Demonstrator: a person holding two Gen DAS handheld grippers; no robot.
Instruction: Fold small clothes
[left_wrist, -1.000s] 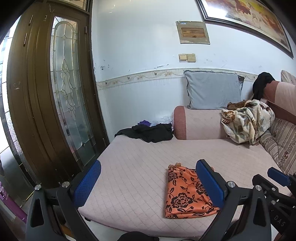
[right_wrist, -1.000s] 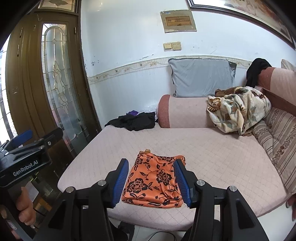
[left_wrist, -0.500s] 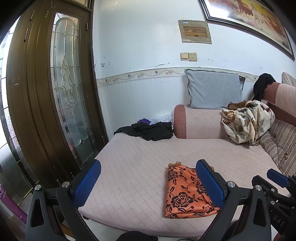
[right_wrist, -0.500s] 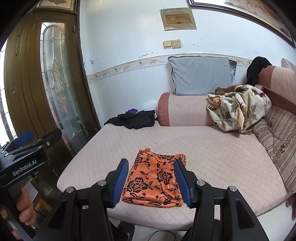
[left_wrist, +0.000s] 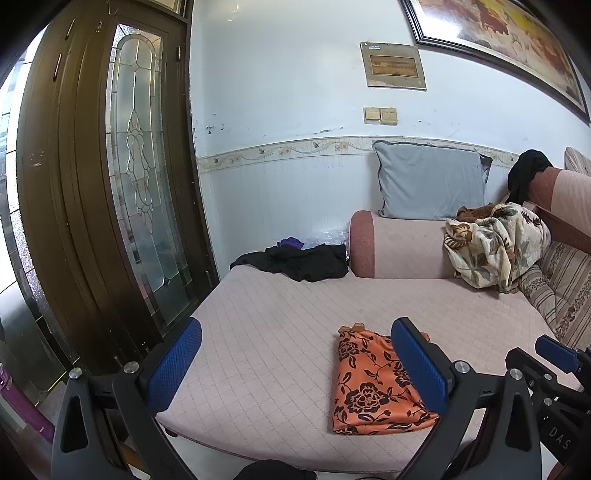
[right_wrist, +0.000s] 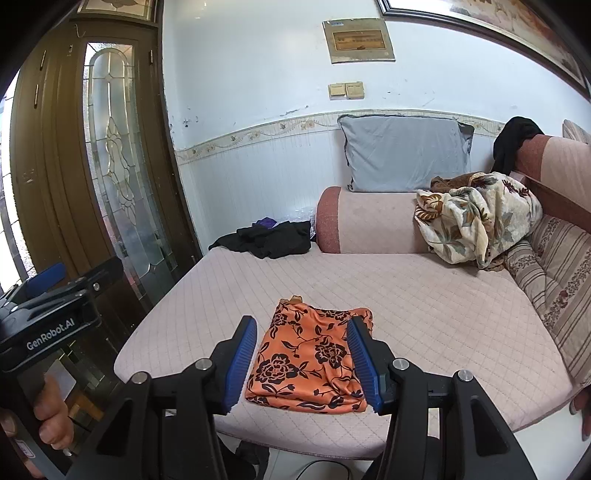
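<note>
A folded orange cloth with black flowers (left_wrist: 373, 387) lies flat near the front edge of the pink quilted sofa seat (left_wrist: 280, 332). It also shows in the right wrist view (right_wrist: 314, 362). My left gripper (left_wrist: 295, 365) is open and empty, held off the front edge, left of the cloth. My right gripper (right_wrist: 303, 365) is open and empty, held back from the seat with the cloth framed between its blue pads (right_wrist: 242, 360). The right gripper shows at the right edge of the left wrist view (left_wrist: 554, 354).
Black clothes (right_wrist: 269, 240) lie at the seat's back left corner. A floral blanket (right_wrist: 476, 218) is heaped at the back right against a pink bolster (right_wrist: 369, 221) and grey pillow (right_wrist: 402, 155). A striped cushion (right_wrist: 554, 273) lines the right. A wooden glass door (left_wrist: 110, 184) stands left.
Both grippers have stayed open and drawn slightly back and up from the seat. The folded orange cloth has not moved.
</note>
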